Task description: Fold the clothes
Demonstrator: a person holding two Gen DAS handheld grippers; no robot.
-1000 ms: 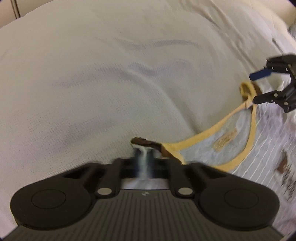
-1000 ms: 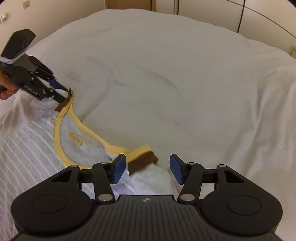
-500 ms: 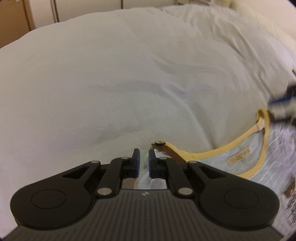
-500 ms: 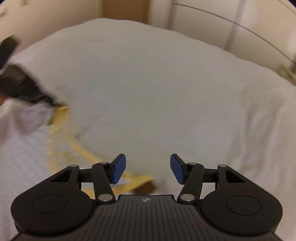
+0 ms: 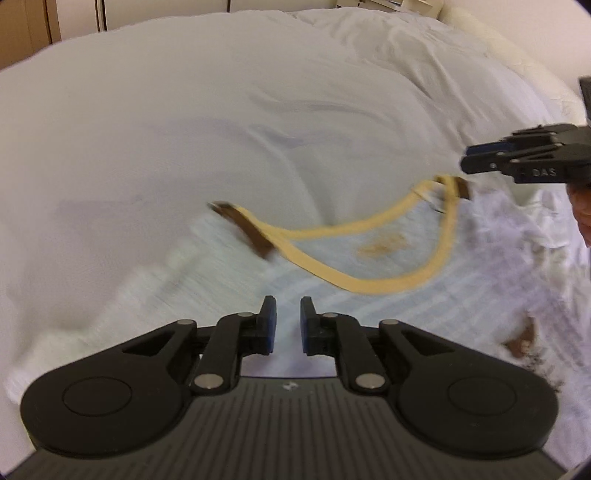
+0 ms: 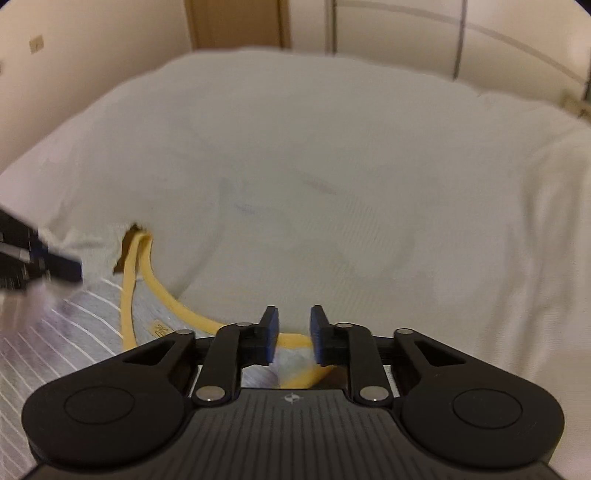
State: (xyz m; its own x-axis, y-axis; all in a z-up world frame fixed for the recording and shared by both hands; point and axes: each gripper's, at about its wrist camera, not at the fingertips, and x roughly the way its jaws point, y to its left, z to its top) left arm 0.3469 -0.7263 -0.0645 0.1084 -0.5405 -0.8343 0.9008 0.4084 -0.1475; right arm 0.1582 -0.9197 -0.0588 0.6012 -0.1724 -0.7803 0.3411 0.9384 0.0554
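A grey shirt (image 5: 373,254) with thin white stripes lies on the bed, its yellow neckline (image 5: 369,286) ending in a brown tab (image 5: 255,236) at each shoulder. My left gripper (image 5: 288,321) hovers over the shirt's near shoulder, open by a narrow gap with nothing in it. My right gripper (image 5: 476,158) hangs just above the far brown tab. In the right wrist view the right gripper (image 6: 293,332) is open, and the neckline (image 6: 162,284) runs under the gap between its fingers. The left gripper (image 6: 70,267) shows blurred at the left edge there, over the striped shirt (image 6: 66,332).
A white bed cover (image 5: 184,110) with soft creases spreads all around the shirt. Beyond the bed (image 6: 332,166) stand cream walls, a wooden door (image 6: 236,22) and cupboard doors. A hand (image 5: 580,210) holding the right gripper shows at the right edge.
My left gripper let go of the shirt's shoulder and pulled back and up. My right gripper's fingers have narrowed, and it has drawn back over the neckline.
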